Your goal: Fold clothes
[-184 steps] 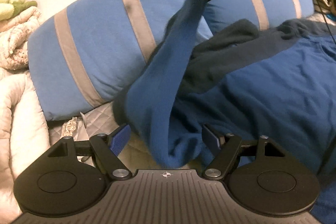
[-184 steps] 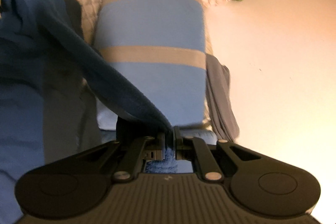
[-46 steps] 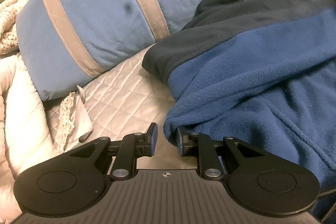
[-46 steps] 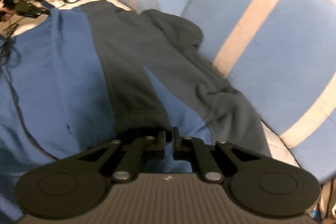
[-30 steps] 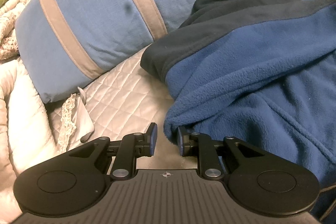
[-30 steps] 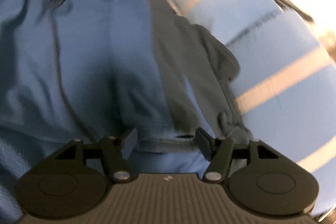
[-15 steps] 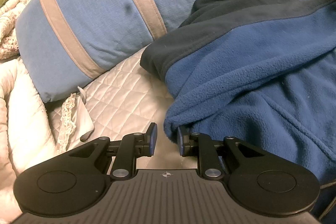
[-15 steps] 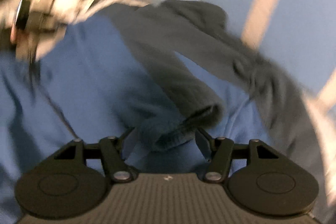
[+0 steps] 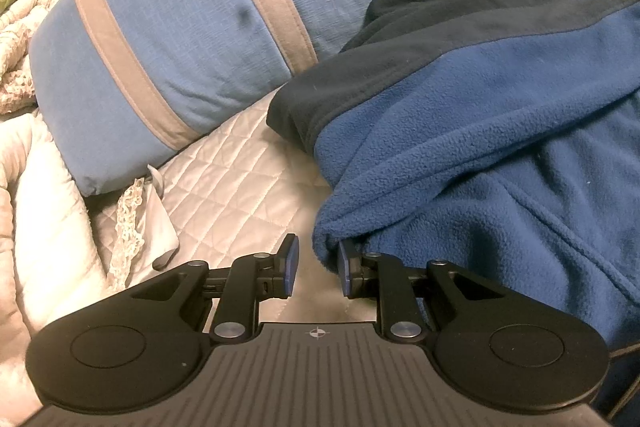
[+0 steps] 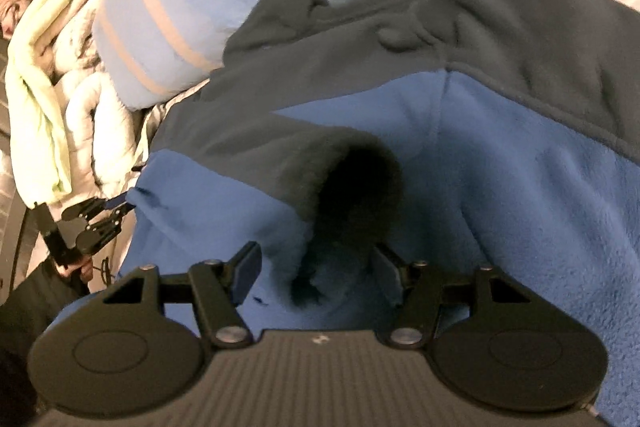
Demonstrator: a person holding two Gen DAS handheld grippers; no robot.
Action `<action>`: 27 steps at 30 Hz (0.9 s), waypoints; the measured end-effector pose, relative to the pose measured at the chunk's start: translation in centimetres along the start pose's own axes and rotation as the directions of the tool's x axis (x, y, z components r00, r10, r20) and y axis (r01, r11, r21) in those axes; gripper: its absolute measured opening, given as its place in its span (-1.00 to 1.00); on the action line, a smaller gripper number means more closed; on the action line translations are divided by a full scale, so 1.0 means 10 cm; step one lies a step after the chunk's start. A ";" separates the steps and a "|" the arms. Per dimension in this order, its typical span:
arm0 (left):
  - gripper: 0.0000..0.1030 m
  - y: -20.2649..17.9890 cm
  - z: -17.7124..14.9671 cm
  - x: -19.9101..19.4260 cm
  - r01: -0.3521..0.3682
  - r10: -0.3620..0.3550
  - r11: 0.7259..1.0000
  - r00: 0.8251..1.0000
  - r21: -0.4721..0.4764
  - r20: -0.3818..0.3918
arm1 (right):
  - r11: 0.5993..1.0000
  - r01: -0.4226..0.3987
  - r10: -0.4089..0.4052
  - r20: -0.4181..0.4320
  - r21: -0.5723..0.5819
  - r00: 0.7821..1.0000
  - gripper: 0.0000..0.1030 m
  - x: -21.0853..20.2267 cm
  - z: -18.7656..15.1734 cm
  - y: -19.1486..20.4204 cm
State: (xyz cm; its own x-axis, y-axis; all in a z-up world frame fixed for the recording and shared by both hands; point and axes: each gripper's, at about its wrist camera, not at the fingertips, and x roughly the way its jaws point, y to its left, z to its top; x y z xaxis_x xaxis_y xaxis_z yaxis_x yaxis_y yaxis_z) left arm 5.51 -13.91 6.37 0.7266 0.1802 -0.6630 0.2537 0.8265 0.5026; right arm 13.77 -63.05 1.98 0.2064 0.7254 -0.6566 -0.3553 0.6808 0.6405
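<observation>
On the quilt (image 9: pixel 224 179) by the pillow (image 9: pixel 188 27) lies the fleece (image 9: pixel 500 147). My left tongs (image 9: pixel 314 265) sit parted at its folded edge; my right tongs (image 10: pixel 316 267) gape around the cuff (image 10: pixel 348 179). I should grip that cuff deep, then lay the sleeve flat.

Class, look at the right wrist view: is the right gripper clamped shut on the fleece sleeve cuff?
No, the right gripper is open, its fingers spread either side of the dark sleeve cuff of the blue fleece jacket.

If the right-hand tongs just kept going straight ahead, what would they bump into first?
Most likely the dark sleeve opening of the blue fleece jacket. It sits right ahead of the open right tongs, between their tips. How far ahead is hard to judge through this lens.
</observation>
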 end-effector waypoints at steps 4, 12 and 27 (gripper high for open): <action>-0.54 -0.01 0.00 0.00 -0.004 0.004 1.000 1.000 0.000 -0.001 | 1.000 0.011 -0.011 0.012 0.027 1.000 0.42 0.04 0.00 -0.06; -0.45 -0.01 0.00 0.01 -0.012 0.012 1.000 1.000 -0.006 -0.003 | 0.990 -0.029 0.017 0.090 0.138 0.996 0.43 0.14 0.00 -0.18; -0.24 -0.03 -0.01 -0.10 -0.029 0.026 0.998 0.999 0.059 0.045 | 0.987 0.121 -0.123 0.019 0.106 0.992 -0.73 -0.10 0.04 0.11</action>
State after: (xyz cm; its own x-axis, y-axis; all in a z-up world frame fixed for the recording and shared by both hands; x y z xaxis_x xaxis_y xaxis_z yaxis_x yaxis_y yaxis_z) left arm 4.63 -14.36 6.85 0.7612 0.1774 -0.6238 0.2698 0.7881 0.5533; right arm 13.54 -62.98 3.45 0.2658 0.6377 -0.7230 -0.2291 0.7703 0.5951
